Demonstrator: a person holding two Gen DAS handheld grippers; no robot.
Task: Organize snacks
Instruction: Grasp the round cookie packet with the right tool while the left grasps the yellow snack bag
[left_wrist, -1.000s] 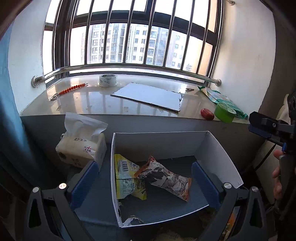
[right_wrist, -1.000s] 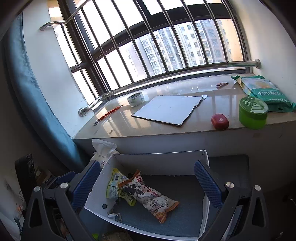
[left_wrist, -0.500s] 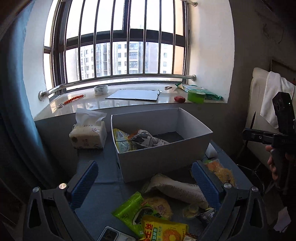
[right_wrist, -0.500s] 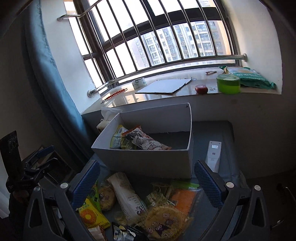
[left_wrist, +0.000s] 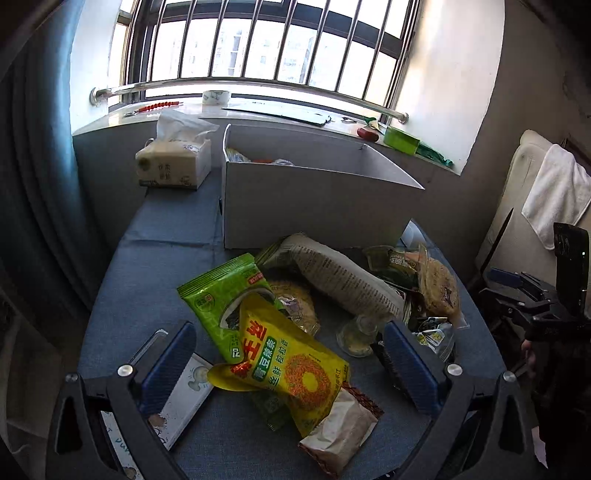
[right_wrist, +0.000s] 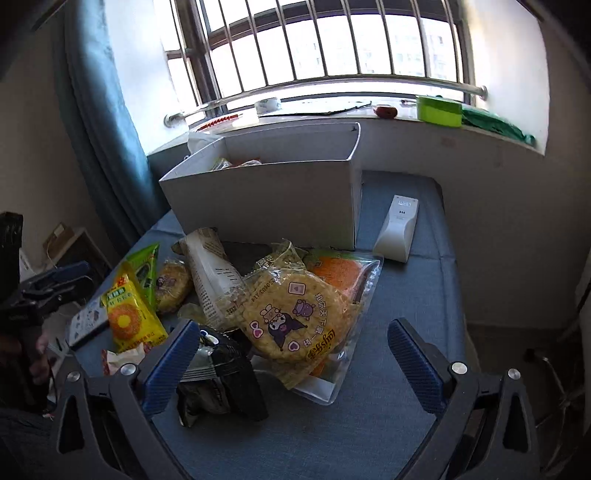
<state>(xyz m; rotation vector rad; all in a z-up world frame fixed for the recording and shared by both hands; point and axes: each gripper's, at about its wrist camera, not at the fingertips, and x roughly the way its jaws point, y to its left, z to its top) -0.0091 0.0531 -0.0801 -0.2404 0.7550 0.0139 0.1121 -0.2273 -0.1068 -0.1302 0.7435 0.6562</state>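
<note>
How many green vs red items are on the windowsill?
Green: 2, tub and bag
Red: 2, beaded stick and oval object
Total: 4

Yellow snack bag (left_wrist: 291, 363) bore red "麦" and green "青豆辣条"; round cracker pack (right_wrist: 295, 317) showed a partly legible digit code.

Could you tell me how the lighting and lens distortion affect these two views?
Left wrist view: the window is blown out, the box front shaded, the bars bowed. Right wrist view: the same backlight, glare on the round cracker pack, dark corners.
</note>
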